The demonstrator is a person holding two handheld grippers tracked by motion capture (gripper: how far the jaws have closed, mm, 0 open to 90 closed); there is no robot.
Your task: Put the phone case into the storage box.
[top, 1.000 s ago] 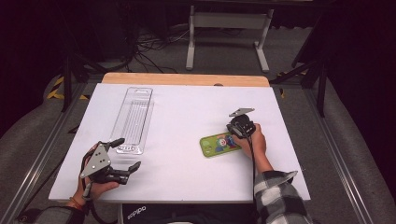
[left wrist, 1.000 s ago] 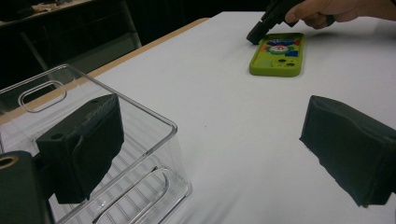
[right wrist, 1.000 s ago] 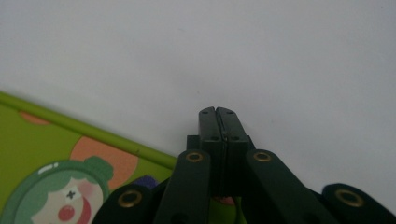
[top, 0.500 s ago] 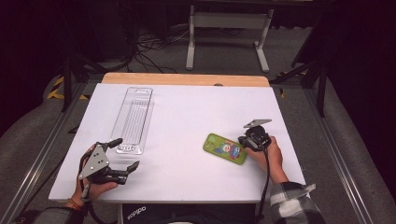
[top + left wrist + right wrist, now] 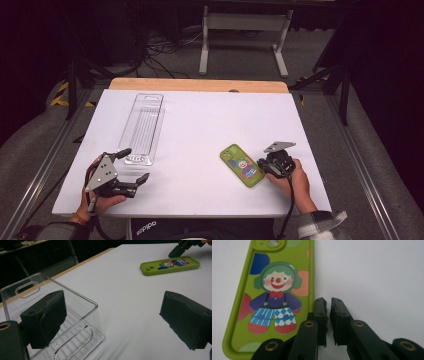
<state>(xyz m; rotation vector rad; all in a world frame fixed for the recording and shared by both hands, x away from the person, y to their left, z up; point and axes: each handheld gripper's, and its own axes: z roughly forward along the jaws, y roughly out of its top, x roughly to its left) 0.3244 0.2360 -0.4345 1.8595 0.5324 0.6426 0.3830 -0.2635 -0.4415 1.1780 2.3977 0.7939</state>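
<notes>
A green phone case (image 5: 242, 165) printed with a clown lies flat on the white surface (image 5: 200, 130), toward its near right side. The right hand-held gripper (image 5: 265, 165) sits low just beside the case's right edge; its jaws, which have just been opening, stand a narrow slit apart with nothing between them. At the near left, the left hand-held gripper (image 5: 134, 164) rests with jaws spread wide, empty, one jaw over the near end of a clear plastic tray (image 5: 142, 127). The tray lies well apart from the case.
</notes>
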